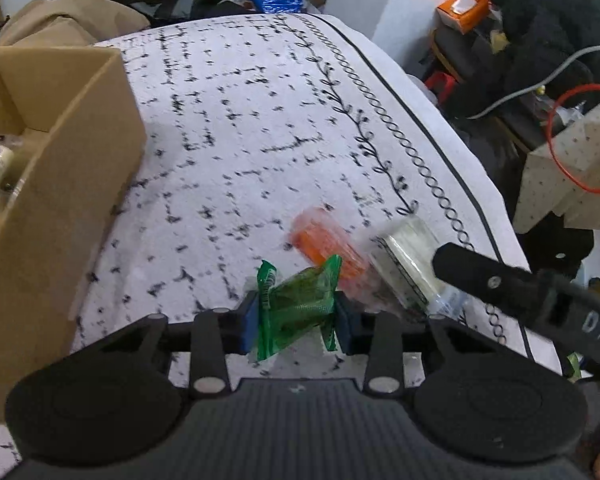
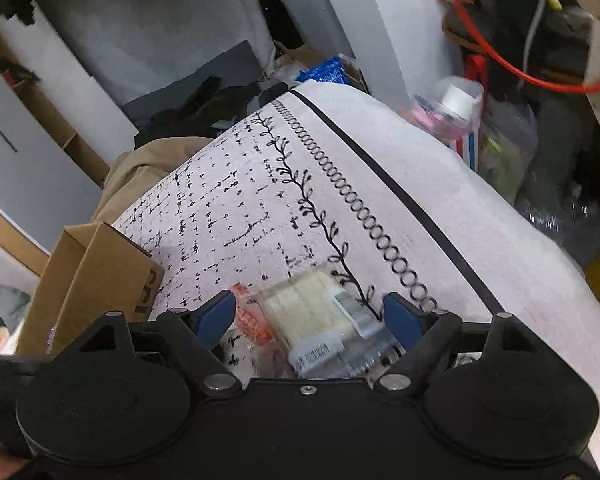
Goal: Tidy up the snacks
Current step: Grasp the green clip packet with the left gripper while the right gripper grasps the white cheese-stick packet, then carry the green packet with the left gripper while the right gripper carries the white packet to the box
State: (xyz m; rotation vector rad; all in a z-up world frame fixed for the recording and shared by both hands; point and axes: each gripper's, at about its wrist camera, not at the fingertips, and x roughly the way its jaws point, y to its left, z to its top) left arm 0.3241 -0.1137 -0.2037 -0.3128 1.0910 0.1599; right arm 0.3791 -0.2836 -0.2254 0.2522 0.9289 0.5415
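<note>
Left gripper [image 1: 296,316] pinches green packet [image 1: 296,308] by crinkled film (may slip before box [image 1: 60,184]); right gripper [image 2: 310,316] spread over cream packet [image 2: 320,312].

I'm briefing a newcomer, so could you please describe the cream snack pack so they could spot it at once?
Start at the patterned white cloth and follow its leafy vine border toward the near edge. There, between the open right gripper's blue fingers, lies the cream pack. Unlike the orange pack touching its left side, it is pale, clear-wrapped and carries a white barcode label.
</note>
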